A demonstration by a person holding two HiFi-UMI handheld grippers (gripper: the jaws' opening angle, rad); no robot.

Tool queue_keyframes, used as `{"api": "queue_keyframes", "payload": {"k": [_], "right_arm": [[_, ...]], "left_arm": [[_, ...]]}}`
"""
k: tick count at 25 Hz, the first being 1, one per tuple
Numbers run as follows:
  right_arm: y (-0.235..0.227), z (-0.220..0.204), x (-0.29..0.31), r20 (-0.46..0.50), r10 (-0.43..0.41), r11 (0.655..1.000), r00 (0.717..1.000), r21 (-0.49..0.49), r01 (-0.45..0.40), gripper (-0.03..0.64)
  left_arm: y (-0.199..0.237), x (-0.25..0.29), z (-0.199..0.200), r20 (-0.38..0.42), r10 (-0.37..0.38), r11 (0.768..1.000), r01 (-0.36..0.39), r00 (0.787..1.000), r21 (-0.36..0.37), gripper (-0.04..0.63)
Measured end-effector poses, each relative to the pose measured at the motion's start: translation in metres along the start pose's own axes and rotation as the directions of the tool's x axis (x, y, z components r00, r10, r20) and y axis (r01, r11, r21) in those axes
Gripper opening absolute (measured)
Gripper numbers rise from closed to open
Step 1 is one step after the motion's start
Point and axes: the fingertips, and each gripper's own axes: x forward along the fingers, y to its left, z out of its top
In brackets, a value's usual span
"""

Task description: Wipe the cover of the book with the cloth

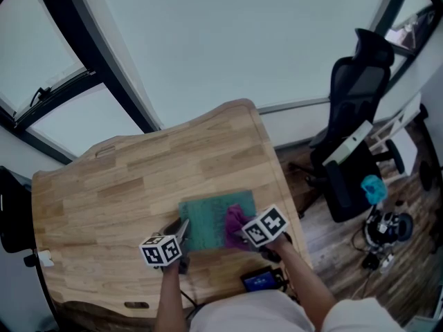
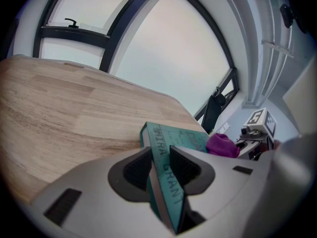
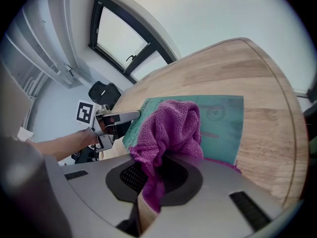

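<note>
A teal book [image 1: 208, 216] lies flat near the front edge of the wooden table [image 1: 138, 178]. My left gripper [image 1: 181, 232] is shut on the book's near left corner; in the left gripper view the spine [image 2: 166, 182] runs between the two pads. My right gripper [image 1: 239, 235] is shut on a bunched purple cloth [image 1: 234, 223], which rests on the right part of the cover. The right gripper view shows the cloth [image 3: 171, 133] bulging out of the jaws over the teal cover [image 3: 218, 120], with the left gripper [image 3: 131, 116] at the book's far side.
A black office chair [image 1: 353, 123] stands to the right of the table, with cables and gear on the floor [image 1: 384, 230] beside it. A dark screen [image 1: 259, 281] shows just below the table's front edge. Large windows [image 1: 228, 33] run behind the table.
</note>
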Motion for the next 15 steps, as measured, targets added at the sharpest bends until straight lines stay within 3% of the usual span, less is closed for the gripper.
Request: {"api": "queue_keyframes", "payload": {"k": [15], "right_arm": [[-0.010,-0.003,-0.011,0.029,-0.013,0.999,1.000,0.040,0.011,0.041]], "left_arm": [[0.000,-0.001,0.000,-0.002,0.001,1.000,-0.001,1.000,0.001,0.115]]}}
